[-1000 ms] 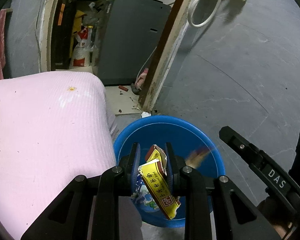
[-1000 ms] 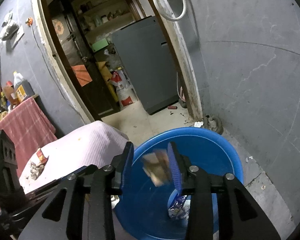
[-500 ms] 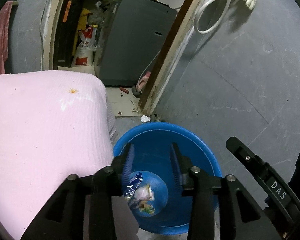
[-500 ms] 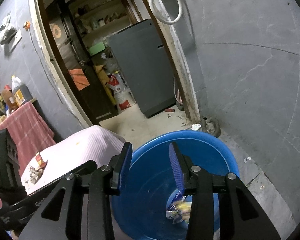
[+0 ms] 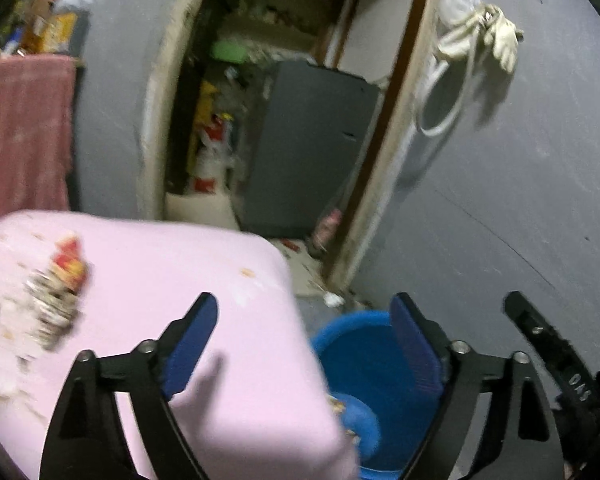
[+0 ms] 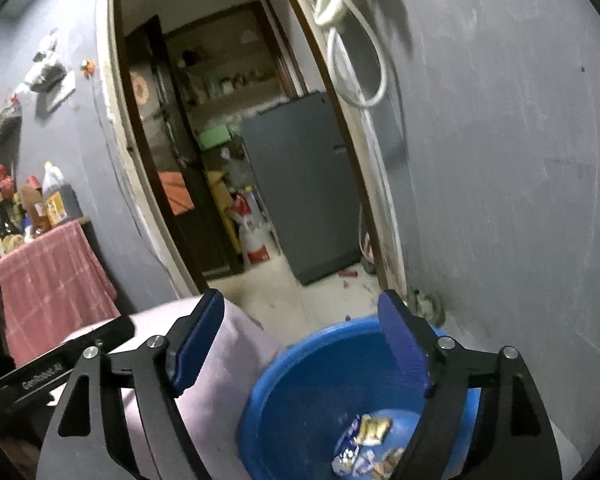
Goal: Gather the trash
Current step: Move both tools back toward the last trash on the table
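While hovering over the blue basin [image 6: 300, 364], left tool [image 5: 304, 340] and right tool [image 6: 302, 334] just spread wide, nothing between; wrappers [image 6: 364, 448] down inside basin, more trash [image 5: 56, 280] beside it on pink worktop [image 5: 180, 280].

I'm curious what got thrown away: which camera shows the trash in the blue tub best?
The right wrist view: it looks into the blue tub at the wrappers on its bottom. In the left wrist view the pink cloth hides most of them.

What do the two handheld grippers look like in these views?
Both the left gripper and right gripper are matte black linkage frames with silver pivot screws and ribbed blue pads lining the jaws. White lettering marks each one's side. No cables, hands or sleeves show clearly.
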A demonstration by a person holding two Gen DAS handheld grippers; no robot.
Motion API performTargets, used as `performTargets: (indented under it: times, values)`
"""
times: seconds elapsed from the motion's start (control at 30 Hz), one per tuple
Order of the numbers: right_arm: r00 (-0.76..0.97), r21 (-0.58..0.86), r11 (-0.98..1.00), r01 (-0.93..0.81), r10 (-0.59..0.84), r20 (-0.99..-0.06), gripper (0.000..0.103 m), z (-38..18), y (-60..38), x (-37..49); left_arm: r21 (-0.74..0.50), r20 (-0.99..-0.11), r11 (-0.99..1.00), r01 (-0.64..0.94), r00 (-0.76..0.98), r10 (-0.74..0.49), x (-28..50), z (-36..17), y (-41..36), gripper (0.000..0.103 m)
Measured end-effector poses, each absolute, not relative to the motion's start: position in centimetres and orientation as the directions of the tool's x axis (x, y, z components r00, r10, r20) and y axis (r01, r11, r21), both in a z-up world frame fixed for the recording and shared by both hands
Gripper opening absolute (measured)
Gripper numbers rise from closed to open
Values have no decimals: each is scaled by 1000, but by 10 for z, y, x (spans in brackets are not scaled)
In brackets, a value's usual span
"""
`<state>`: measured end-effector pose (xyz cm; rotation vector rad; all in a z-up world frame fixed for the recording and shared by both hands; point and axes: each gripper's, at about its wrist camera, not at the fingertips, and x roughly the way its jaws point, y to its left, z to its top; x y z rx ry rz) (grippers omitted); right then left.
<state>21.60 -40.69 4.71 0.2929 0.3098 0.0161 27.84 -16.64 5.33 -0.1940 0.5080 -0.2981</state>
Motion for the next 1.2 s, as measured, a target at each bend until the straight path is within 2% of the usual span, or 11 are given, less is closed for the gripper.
performTargets:
  times: [0.03,0.17,0.23,0.57,1.0,1.2]
  values:
    - [958,284,959,18,65,-280,87,50,-403,215,-244,-432,945,216,848,-305,275,57,-158,93]
    - [978,263,964,-41,93,-188,103,61,-383,209,-207,-360,963,171,902,-237,258,70,-127,97]
    - [983,246,967,-67,107,-152,103,66,-371,208,-194,-329,970,149,921,-208,251,76,-114,100]
    - [978,188,961,-201,208,-20,103,88,-311,204,-175,-231,983,50,969,-91,227,99,-43,101]
    - [950,58,950,-308,310,-29,103,90,-230,212,-109,-203,993,-48,979,25,211,88,35,101]
    - [925,-17,931,-366,361,-117,103,77,-197,221,-85,-239,993,-83,969,61,218,68,61,101]
